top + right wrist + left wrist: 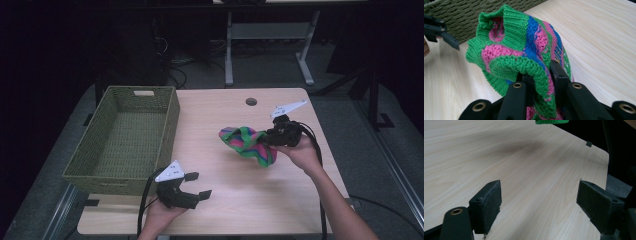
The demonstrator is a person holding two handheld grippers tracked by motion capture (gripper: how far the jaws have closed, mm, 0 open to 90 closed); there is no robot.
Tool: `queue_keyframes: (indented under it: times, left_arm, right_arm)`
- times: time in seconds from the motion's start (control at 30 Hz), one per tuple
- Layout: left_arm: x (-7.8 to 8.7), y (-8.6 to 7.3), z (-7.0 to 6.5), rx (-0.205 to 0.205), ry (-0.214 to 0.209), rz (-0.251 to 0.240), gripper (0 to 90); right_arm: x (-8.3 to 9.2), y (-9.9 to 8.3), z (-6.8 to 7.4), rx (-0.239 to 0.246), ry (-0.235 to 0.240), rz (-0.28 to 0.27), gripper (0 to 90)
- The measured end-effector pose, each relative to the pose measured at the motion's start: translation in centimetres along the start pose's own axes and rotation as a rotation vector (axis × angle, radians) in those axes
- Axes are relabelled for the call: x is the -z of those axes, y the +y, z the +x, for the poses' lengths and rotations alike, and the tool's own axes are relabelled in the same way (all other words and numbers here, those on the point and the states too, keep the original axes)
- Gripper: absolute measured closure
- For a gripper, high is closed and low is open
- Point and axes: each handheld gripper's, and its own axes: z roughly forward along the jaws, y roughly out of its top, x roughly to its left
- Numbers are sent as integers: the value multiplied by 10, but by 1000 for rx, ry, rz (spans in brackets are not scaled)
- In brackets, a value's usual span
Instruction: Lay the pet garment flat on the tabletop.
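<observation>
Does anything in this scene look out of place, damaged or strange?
Nothing stands out. The knitted cloth is bunched only because the right gripper pinches it above the table. The left gripper is open over bare wood, and the woven basket sits upright and undamaged.

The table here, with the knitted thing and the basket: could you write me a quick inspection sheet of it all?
Surface: light wooden table, with a round hole near its far edge.
Job's things: knitted cloth in green, pink and blue, held in the air over the table; woven green basket at the left, nothing seen inside.
Clutter: nothing seen.
Grippers: right claw shut on the knitted cloth; left claw open, with nothing between its pads, near the basket's front corner.
Cables: a black cable trails from the right claw, another from the left.
Surroundings: dark room, grey floor, white table frame behind.
</observation>
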Motion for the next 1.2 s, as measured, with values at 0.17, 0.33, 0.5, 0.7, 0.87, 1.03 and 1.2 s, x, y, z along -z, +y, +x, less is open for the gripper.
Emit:
queue_keyframes:
  times: [0.17,0.33,0.5,0.7,0.87,1.03,1.2]
  left_arm:
    - [1,0,0,3,11,-10,197]
    - [2,0,0,3,12,-13,197]
    - [3,0,0,0,12,-15,197]
    - [5,0,0,8,19,-30,192]
    - [5,0,1,5,21,-25,193]
    - [6,0,1,7,21,-29,192]
    - [7,0,1,8,22,-29,192]
  right_arm:
    - [4,-2,10,18,22,-12,768]
    - [6,-5,17,23,31,-4,769]
    - [6,-9,22,31,37,-4,768]
    - [8,-15,29,34,37,4,768]
    - [8,-20,31,28,38,1,768]
    - [7,-24,36,26,46,4,768]
    - [3,-29,40,24,56,7,767]
